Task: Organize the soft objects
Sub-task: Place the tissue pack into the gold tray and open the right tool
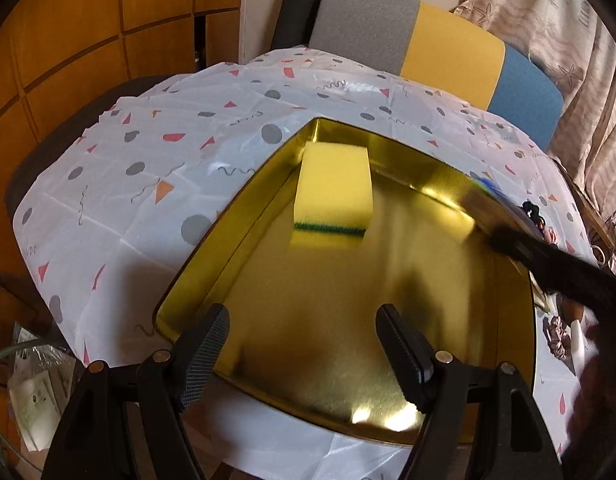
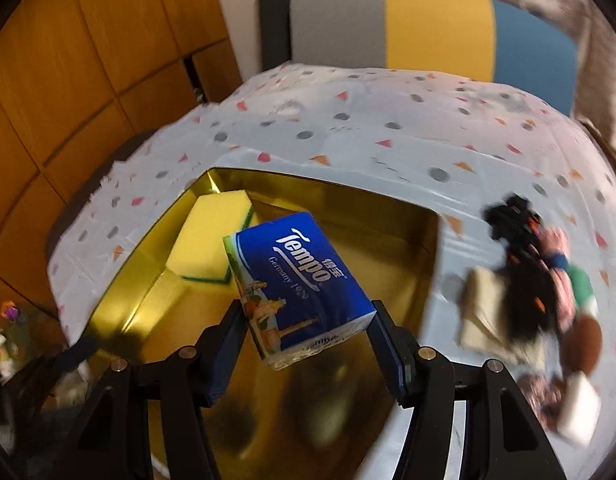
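Note:
A shiny gold tray [image 1: 244, 216] [image 2: 128, 276] lies on the patterned tablecloth. A yellow sponge [image 1: 334, 192] [image 2: 212, 240] with a green scouring layer sits in its far left corner. My right gripper [image 2: 308, 320] is shut on a blue Tempo tissue pack [image 2: 300, 284], held tilted above the tray's middle. In the left wrist view that gripper's arm [image 1: 548, 256] comes in blurred from the right over the tray's far rim. My left gripper [image 1: 304, 320] hovers open over the tray's near part with nothing between its fingers.
A pile of soft things [image 2: 536, 280], black, pink, green, brown and white, lies on the cloth right of the tray. A grey, yellow and blue chair back [image 1: 428, 48] stands behind the table. Wooden cabinets [image 1: 88, 40] are at the left, a curtain [image 1: 568, 40] at the right.

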`<state>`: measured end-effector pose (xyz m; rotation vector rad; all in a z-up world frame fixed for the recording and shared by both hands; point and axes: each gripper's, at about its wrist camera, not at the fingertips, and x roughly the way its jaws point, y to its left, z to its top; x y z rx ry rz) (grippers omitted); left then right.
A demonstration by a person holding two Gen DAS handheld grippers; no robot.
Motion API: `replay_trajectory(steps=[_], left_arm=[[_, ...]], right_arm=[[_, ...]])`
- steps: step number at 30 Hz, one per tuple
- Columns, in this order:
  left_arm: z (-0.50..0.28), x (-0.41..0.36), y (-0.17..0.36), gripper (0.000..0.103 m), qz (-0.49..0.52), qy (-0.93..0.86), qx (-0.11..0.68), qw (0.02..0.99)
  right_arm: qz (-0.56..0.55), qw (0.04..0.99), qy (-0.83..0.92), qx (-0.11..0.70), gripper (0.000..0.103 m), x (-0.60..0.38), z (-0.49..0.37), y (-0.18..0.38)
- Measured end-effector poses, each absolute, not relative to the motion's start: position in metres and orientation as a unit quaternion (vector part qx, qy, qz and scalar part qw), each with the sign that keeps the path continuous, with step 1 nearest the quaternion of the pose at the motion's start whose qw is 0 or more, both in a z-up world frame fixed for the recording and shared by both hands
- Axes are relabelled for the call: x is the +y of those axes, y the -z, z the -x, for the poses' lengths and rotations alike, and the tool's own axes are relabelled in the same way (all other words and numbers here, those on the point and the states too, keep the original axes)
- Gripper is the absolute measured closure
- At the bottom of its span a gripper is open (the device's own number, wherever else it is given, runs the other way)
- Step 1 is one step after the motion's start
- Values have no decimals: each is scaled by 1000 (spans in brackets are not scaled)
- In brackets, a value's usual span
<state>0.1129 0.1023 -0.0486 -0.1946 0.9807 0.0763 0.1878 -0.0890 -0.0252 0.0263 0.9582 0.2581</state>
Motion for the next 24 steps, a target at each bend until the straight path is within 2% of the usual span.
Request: replay_trajectory(steps=[4,11,13,15,21,24], left_arm=[[-112,104,49,26,93,-36,470,877],[-111,111,48,27,109,-39,467,876],[-111,112,48,27,113,-38,467,876],[-111,111,48,27,112,-37,466,877],[-109,103,49,27,107,-23,467,877],[-105,93,46,26,99,-7,463,881]], right_arm=[[1,867,-118,484,46,-63,-225,41],[-32,863,-105,493,46,-54,-258,52],[-40,866,-123,482,35,-54,-256,49],[-43,878,-130,458,31,-60,-248,41],[-40,903,-133,406,29,-88,-207,12],[-26,913,-124,388,23,-102,-185,3]])
